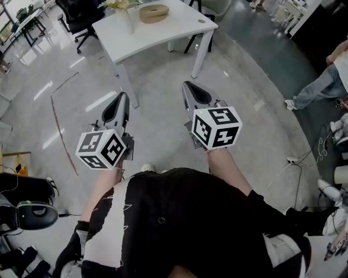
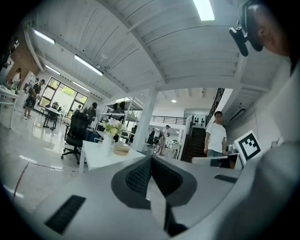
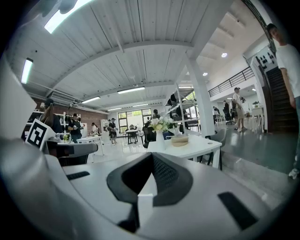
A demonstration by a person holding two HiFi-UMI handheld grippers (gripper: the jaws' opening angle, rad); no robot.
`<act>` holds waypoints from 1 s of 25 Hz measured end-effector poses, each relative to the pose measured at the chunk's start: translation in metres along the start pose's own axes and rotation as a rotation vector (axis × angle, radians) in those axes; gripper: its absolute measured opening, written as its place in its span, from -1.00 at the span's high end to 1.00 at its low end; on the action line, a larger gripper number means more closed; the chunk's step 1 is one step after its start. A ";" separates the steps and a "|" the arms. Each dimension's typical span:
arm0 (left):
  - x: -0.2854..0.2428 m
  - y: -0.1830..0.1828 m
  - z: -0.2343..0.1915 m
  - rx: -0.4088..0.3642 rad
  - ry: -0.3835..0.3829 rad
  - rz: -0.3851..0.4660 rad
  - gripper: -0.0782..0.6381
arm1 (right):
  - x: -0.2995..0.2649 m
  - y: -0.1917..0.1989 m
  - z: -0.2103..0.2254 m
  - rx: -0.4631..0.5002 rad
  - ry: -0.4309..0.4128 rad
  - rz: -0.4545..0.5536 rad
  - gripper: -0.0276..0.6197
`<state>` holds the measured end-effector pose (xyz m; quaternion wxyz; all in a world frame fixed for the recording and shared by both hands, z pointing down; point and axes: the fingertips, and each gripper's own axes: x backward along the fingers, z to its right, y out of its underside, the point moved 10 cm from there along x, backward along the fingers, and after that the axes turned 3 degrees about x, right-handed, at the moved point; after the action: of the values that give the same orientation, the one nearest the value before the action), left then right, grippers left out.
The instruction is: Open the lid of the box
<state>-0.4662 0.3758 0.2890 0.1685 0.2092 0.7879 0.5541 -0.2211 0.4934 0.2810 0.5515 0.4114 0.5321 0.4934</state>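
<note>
While the person stands well back from it, the box [image 1: 154, 13], a low round tan container, sits on a white table [image 1: 179, 27] at the top centre of the head view, beside a vase of flowers [image 1: 124, 15]. The left gripper [image 1: 122, 99] and right gripper [image 1: 191, 88] are both clenched on nothing. The box looks light, rigid, probably wooden; pinching the lid's rim while steadying the base seems wise.
</note>
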 end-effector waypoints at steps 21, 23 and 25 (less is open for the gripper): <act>-0.047 0.010 -0.040 0.052 -0.008 -0.032 0.76 | -0.056 0.014 0.028 -0.069 0.023 -0.055 0.90; -0.058 0.005 -0.051 0.053 0.002 -0.031 0.76 | -0.070 0.011 0.029 -0.068 0.025 -0.057 0.90; -0.072 -0.002 -0.062 0.053 0.008 -0.031 0.76 | -0.086 0.006 0.030 -0.064 0.024 -0.057 0.90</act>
<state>-0.4362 0.2880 0.3095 0.1684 0.1989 0.8061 0.5313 -0.1877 0.4125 0.3055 0.5716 0.3723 0.5344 0.4992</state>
